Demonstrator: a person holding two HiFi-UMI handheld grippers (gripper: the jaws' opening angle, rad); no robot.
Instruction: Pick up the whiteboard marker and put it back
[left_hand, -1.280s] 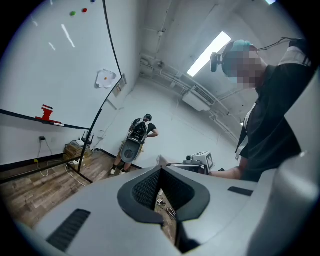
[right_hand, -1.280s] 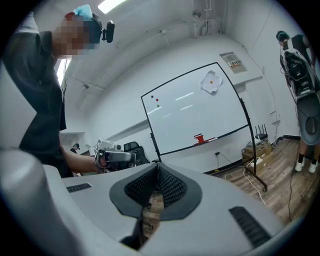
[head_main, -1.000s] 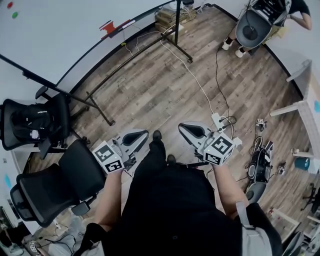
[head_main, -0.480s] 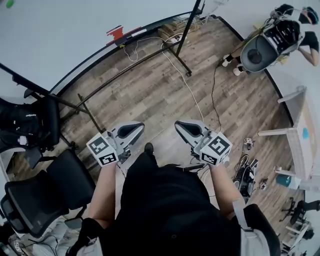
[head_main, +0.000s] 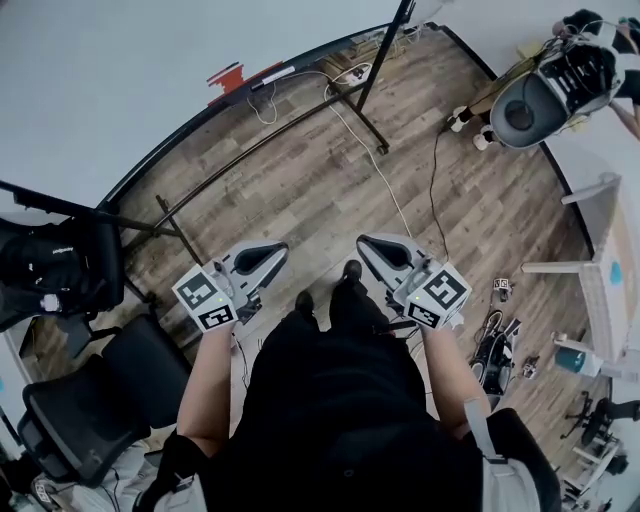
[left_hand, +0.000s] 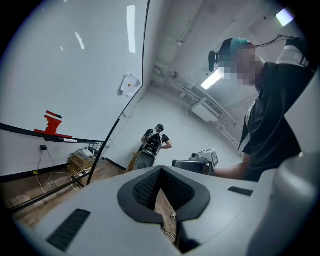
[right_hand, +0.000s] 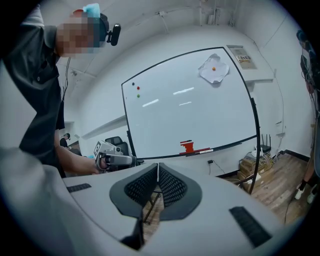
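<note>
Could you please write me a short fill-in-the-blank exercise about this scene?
1. The fingers of the left gripper and right gripper are ___, holding nothing.
2. The whiteboard marker lies on the whiteboard's ledge beside a ___ eraser.
3. The black office chairs stand on the person's ___ side.
Missing words: shut; red; left.

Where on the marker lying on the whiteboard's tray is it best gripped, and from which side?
Probably mid-barrel on the marker, coming from the room side. It lies lengthwise along the tray, with the whiteboard right behind it and a red block at one end.
</note>
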